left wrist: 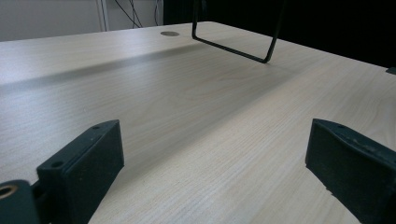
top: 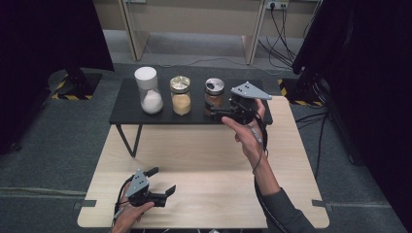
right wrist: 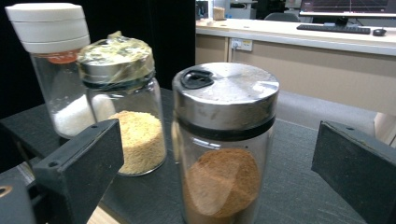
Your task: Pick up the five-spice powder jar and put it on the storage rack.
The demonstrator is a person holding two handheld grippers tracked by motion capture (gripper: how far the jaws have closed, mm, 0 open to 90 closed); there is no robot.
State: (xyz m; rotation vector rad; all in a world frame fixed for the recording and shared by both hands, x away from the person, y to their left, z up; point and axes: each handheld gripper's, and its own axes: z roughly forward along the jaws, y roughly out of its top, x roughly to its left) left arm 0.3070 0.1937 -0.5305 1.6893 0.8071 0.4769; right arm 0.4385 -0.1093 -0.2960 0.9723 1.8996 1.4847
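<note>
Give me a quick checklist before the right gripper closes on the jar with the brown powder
1. Right gripper jaws open: ok.
2. Brown powder jar sits between the jaws in the right gripper view: ok.
3. Jar upright, metal lid on: ok.
4. Gap to the yellow powder jar beside it: ok, apart.
5. Jaws far enough forward to grip the glass body: cannot tell.
6. Left gripper out of the way, open over the wooden table: ok.

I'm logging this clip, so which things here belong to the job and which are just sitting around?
In the job:
right tool, open around the brown jar
brown jar

Sitting around:
white jar
yellow jar
black shelf
left tool, open over the table
</note>
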